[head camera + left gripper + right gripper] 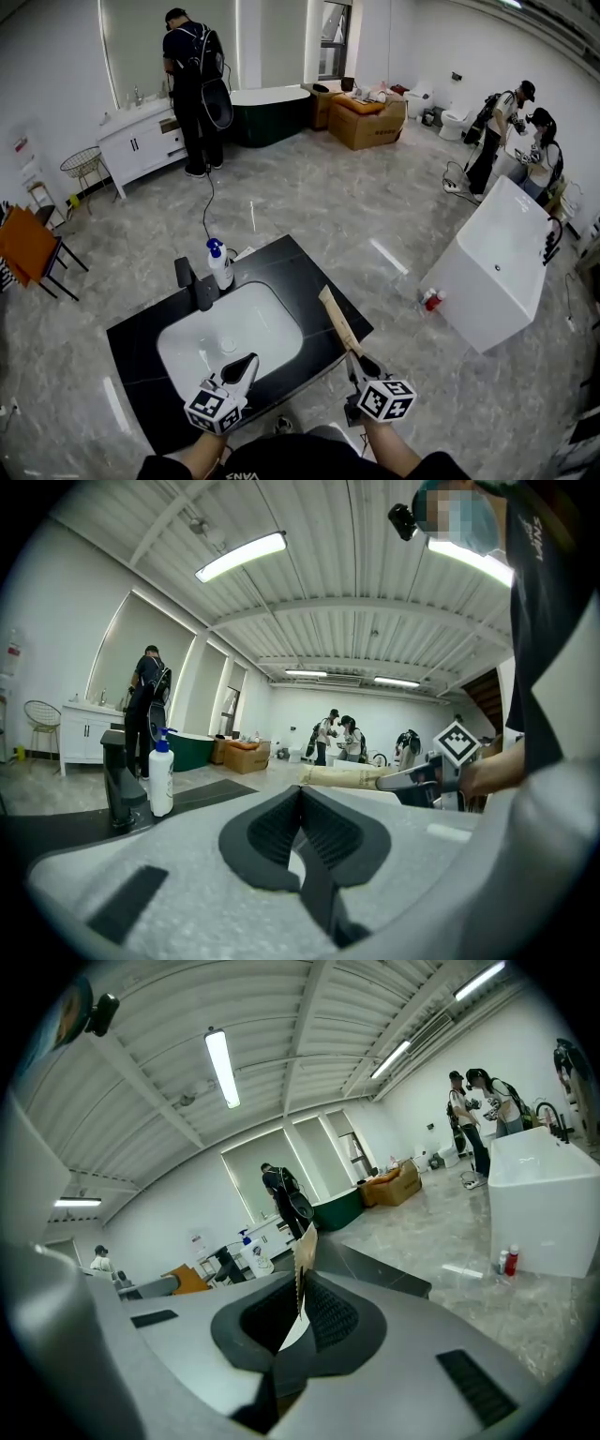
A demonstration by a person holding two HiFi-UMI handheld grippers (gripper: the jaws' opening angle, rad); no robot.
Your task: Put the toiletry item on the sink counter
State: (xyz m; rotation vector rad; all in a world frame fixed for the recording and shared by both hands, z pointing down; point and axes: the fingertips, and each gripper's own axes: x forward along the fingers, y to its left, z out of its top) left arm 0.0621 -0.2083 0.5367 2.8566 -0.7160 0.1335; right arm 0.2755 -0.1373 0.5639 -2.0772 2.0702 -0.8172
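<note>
The toiletry item (337, 319) is a flat tan tube, and my right gripper (361, 361) is shut on its lower end. It slants up and to the left above the right front edge of the black sink counter (295, 267). In the right gripper view the tube (303, 1258) stands edge-on between the pads. My left gripper (246, 366) hangs shut and empty over the front rim of the white basin (230, 328). From the left gripper view, the tube (347, 777) and the right gripper (412, 782) lie to the right.
A black faucet (192, 281) and a white pump bottle (220, 267) stand at the counter's back left. A white bathtub (497, 262) with a red bottle (431, 300) beside it is at the right. A person (192, 89) stands at a far vanity (141, 141); two others stand far right.
</note>
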